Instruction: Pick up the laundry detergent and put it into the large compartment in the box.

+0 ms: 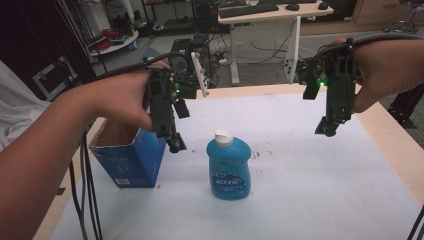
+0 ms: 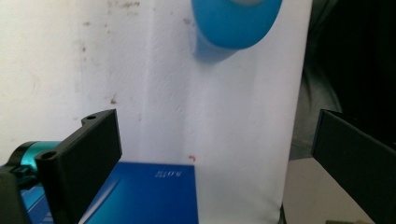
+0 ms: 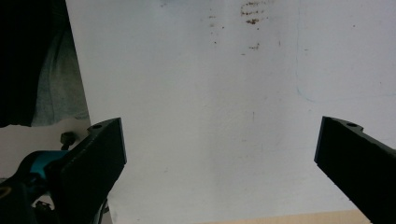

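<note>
Bottle: blue plastic bottle with a white flip cap, upright near the middle of the bench, on the white sheet.
Box: open blue cardboard box, left of the bottle, near it but apart, at the sheet's left edge.
Left tool: held above the box's right side, jaws wide apart, nothing between them.
Right tool: held above the sheet's far right, jaws wide apart, empty.
Sheet: small reddish stains right of the bottle.
</note>
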Demonstrator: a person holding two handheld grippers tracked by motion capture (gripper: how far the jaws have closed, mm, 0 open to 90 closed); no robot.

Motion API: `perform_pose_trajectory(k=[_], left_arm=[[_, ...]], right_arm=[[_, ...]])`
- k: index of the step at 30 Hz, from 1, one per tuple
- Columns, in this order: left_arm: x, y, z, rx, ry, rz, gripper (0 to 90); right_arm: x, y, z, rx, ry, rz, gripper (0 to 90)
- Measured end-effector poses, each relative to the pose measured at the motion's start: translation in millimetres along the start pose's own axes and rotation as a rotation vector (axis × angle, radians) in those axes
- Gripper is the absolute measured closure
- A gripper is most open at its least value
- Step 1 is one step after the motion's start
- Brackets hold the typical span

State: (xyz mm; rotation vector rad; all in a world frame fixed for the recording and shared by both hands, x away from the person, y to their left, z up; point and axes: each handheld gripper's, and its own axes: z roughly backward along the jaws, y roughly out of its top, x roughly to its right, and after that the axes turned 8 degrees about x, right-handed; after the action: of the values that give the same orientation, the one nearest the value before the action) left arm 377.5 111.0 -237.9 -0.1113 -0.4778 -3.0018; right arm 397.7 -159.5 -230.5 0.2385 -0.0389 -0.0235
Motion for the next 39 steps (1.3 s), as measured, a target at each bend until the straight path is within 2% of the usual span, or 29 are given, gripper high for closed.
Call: perform_pose_trajectory(k=[3,7,14,24,30,39], left_arm=[[1.2,1.4,-3.0,0.031,-0.022,-0.002,1.8],[2.3,4.3,-7.9,0.048,-0.050,-0.010,1.8],[4.6,10.7,-14.7,0.085,-0.055,-0.029,1.7],[7.7,17.6,-32.9,0.139,-0.053,-0.050,1.8],[8.3,27.6,-41.7,0.136,-0.047,-0.084,1.8],[8.8,37.8,-59.9,0.098,-0.042,-0.103,1.7]], right_arm=[[0.1,-1.7,0.0,0.002,-0.002,-0.005,1.2],[0.4,-3.3,0.2,0.002,-0.003,-0.007,1.2],[-0.3,-5.0,-0.2,0.003,-0.004,-0.017,1.2],[-0.2,-5.8,-3.6,0.006,-0.005,-0.014,1.2],[0.3,-6.0,-4.6,0.006,0.000,-0.016,1.2],[2.0,-7.0,-7.5,0.002,0.003,-0.018,1.2]])
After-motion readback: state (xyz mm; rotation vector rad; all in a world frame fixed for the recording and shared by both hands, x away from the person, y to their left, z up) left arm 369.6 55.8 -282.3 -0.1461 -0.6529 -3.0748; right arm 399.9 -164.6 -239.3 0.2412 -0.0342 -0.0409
